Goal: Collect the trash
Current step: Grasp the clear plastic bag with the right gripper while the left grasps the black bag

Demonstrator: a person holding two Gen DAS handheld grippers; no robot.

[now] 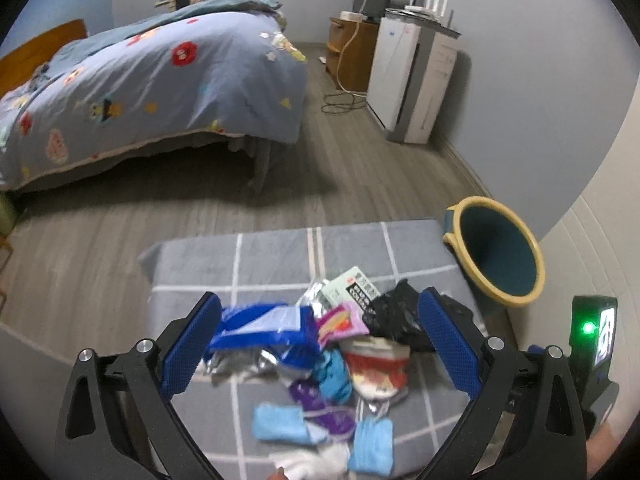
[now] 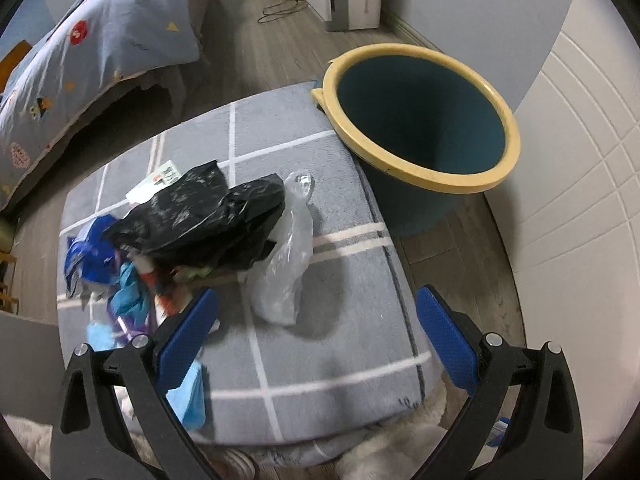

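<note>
A heap of trash lies on a grey checked cushion (image 1: pixel 272 248) (image 2: pixel 340 360): a blue wrapper (image 1: pixel 260 328), a red and white packet (image 1: pixel 378 368), a pink packet (image 1: pixel 340 322), a black plastic bag (image 1: pixel 394 316) (image 2: pixel 200 216), a clear plastic bag (image 2: pixel 286 264) and light blue pieces (image 1: pixel 280 424). My left gripper (image 1: pixel 320 344) is open, hovering over the heap and holding nothing. My right gripper (image 2: pixel 318 344) is open and empty, just in front of the clear bag. A teal bin with a yellow rim (image 1: pixel 500 256) (image 2: pixel 420 120) stands right of the cushion.
A bed with a blue patterned quilt (image 1: pixel 140 88) stands at the far left. A white appliance (image 1: pixel 408 80) and a wooden cabinet (image 1: pixel 348 52) stand by the far wall, with a cable (image 1: pixel 340 100) on the floor. A white tiled wall (image 2: pixel 580 200) is on the right.
</note>
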